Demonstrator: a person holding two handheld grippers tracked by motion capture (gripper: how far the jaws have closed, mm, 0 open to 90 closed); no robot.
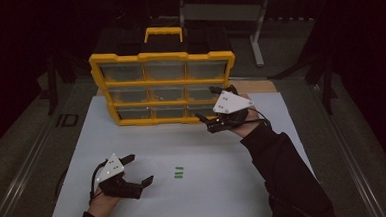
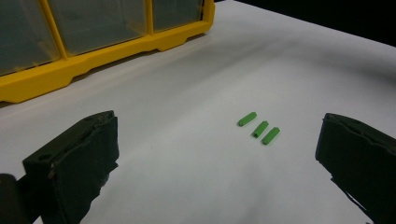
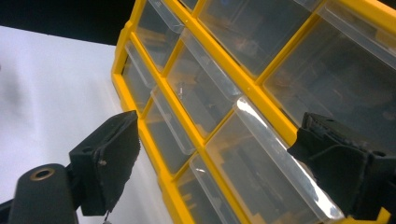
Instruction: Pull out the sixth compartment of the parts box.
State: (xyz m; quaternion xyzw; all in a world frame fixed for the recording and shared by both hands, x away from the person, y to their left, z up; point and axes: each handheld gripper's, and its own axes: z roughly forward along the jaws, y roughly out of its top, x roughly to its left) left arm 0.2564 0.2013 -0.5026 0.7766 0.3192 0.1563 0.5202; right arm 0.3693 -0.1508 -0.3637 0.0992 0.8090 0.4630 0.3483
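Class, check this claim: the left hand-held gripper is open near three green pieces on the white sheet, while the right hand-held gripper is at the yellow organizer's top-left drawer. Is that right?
Not quite. The right hand-held gripper is at the yellow organizer's right-hand drawers in the lower two rows, as the high view shows. The rest stands: the left hand-held gripper is open near three green pieces on the white sheet.

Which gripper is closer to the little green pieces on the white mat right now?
Left. The left gripper sits open just beside the green pieces on the mat, level with them. The right gripper is farther off, open at the yellow drawer cabinet, by its lower right drawers.
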